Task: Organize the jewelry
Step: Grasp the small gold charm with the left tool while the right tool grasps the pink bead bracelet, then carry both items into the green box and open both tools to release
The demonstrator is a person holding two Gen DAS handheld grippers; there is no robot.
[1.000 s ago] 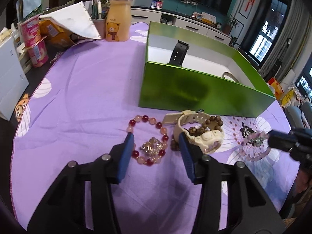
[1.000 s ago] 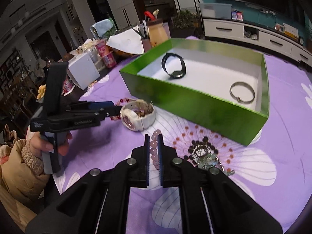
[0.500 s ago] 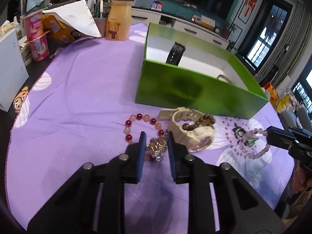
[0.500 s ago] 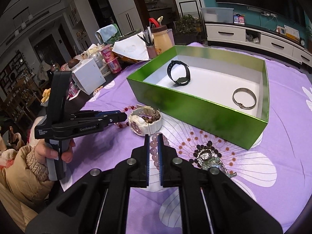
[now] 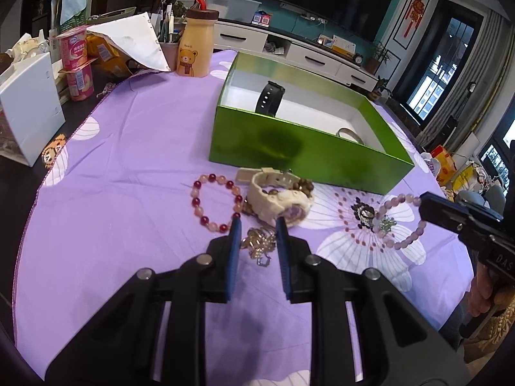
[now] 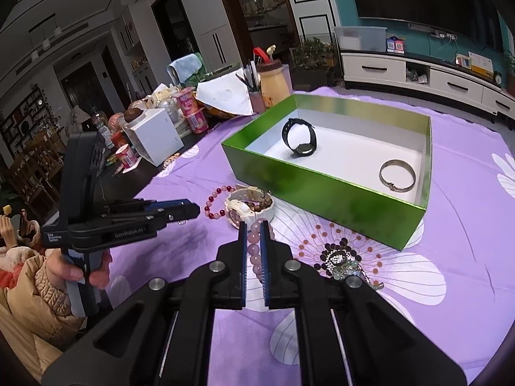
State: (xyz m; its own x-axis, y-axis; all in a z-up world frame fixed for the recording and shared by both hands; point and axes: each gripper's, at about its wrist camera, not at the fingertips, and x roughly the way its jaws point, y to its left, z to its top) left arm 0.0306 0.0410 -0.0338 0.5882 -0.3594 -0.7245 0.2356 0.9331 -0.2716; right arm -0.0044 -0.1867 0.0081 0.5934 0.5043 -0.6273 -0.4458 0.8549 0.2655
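Room stays free at lower frame while my left gripper pinches one gold brooch, right gripper clamps one pink bracelet, green box holding two pieces.

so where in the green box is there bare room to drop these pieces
The box floor is bare between the black watch and the bangle, and along its far wall. On the cloth, it is crowded in front of the box, around the white watch.

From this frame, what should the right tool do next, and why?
Probably lift and carry toward the green box: the right tool is shut on the pink bead bracelet, and the box already holds the black watch and metal bangle.
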